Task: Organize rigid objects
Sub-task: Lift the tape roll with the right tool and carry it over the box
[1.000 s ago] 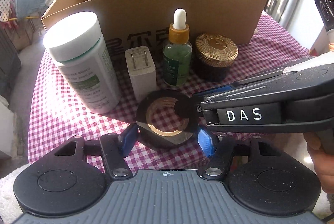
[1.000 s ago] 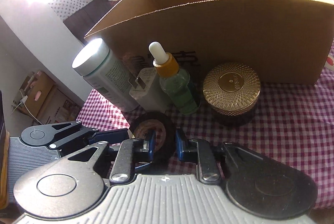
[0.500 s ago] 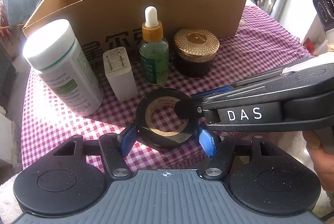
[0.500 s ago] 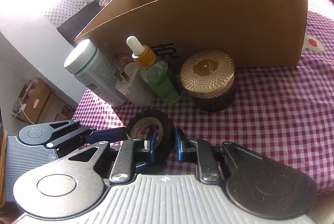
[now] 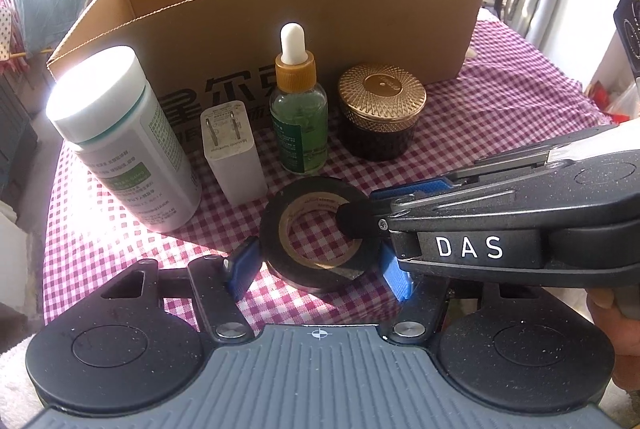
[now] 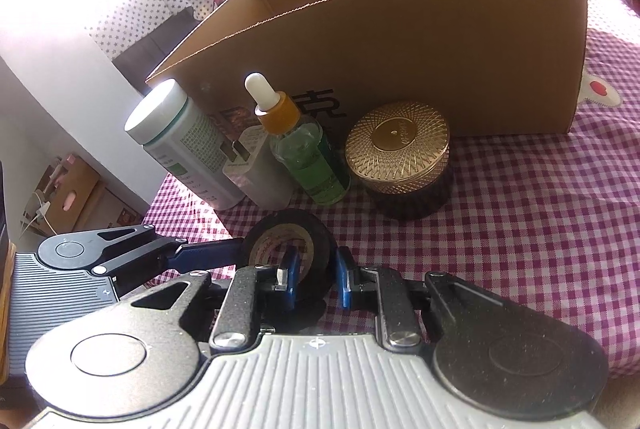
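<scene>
- Left tongs (image 5: 316, 267): blue ribbed pads sit against the outer sides of the tape (image 5: 312, 189), so they read as clamped across it. The right pad is half hidden, so check that side.
- Right tongs (image 6: 316, 281): nearly closed, pinching the tape's wall with one finger in the hole and one outside.
- Tape is right at both tips, low over the cloth (image 5: 500, 109), in front of the row of items. It's a smooth black vinyl ring on a tan card core.
- Risk: with two grips on one ring, pulling them apart unevenly will make it twist or pop out. The vinyl is slick and the wall is narrow.
- Risk: the loose end near you could catch a pad.
- Charger (image 5: 232, 157): white glossy block standing on end, prongs up, just behind the tape. Swing wide and you'll tip it.
- Bottle (image 5: 124, 149): tall white plastic cylinder with a flat cap. It could topple.
- Dropper (image 5: 298, 125): green glass, gold collar, rubber bulb. It's top-heavy and breakable, so clear it on the lift.
- Jar (image 5: 380, 109): squat and dark with a gold ridged lid. It looks stable.
- Box (image 5: 360, 21): open corrugated card with a tall front wall. Lift high enough or the tape will clip the rim.
</scene>
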Demonstrator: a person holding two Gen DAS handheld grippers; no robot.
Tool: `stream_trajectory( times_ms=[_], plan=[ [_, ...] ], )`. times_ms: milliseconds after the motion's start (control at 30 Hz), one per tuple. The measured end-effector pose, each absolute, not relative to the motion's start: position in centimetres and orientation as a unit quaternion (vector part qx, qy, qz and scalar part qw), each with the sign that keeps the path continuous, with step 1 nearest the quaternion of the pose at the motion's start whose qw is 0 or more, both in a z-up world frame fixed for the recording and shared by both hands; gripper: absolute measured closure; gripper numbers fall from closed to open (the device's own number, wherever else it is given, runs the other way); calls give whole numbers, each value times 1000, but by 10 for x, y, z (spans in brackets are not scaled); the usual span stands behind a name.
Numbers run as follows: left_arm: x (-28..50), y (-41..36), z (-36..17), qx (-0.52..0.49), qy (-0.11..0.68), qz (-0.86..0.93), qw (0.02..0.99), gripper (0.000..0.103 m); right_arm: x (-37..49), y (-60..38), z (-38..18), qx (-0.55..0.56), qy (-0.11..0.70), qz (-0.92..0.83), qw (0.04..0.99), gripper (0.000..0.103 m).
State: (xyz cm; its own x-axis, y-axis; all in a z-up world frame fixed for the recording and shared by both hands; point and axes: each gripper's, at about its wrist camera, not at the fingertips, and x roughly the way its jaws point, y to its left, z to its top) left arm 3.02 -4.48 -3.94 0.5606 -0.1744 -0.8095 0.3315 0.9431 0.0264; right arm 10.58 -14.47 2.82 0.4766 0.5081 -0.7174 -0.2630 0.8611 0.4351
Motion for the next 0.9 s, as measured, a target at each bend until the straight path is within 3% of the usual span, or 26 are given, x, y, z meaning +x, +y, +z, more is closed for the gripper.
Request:
stream_trajectory(
  times_ms=[267, 600, 900],
  plan=[
    [14, -40, -15, 87, 413, -144, 895, 39, 90, -144, 56, 129, 429, 227, 865, 81],
    [-9, -40, 41, 96, 331, -132, 930, 39, 63, -146, 120, 105, 332, 233, 908, 81],
    [19, -53, 93, 114, 271, -123, 948, 39, 98, -155, 178, 84, 274, 256, 923, 81]
  ],
)
